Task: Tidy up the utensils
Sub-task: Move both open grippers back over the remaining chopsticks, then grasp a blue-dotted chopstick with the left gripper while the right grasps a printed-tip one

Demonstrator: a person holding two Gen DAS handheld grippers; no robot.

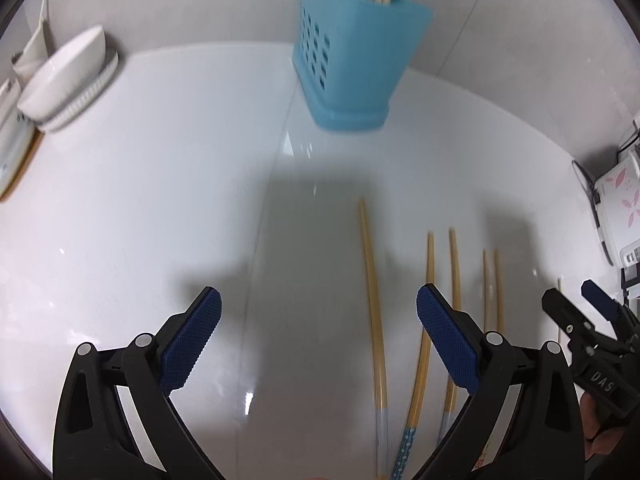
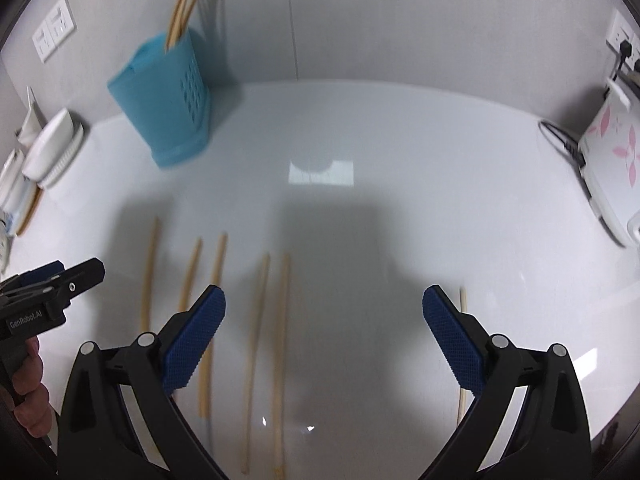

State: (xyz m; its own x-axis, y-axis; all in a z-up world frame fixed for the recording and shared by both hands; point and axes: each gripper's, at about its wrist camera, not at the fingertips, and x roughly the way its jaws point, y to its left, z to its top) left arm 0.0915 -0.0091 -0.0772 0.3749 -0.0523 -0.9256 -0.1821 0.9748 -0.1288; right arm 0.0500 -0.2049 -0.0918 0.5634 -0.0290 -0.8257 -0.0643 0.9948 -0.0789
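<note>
Both grippers hang over the white worktop (image 2: 400, 128) with jaws spread wide and nothing held; the left gripper (image 1: 318, 336) has one chopstick (image 1: 374, 312) lying between its fingers, and the right gripper (image 2: 324, 338) has a pair (image 2: 268, 344) between its own; more loose chopsticks (image 2: 184, 276) lie side by side near the front edge; a blue holder (image 1: 352, 60) with chopsticks standing in it sits at the back edge by the wall; white dishes (image 1: 64, 80) are stacked at the back left corner.
</note>
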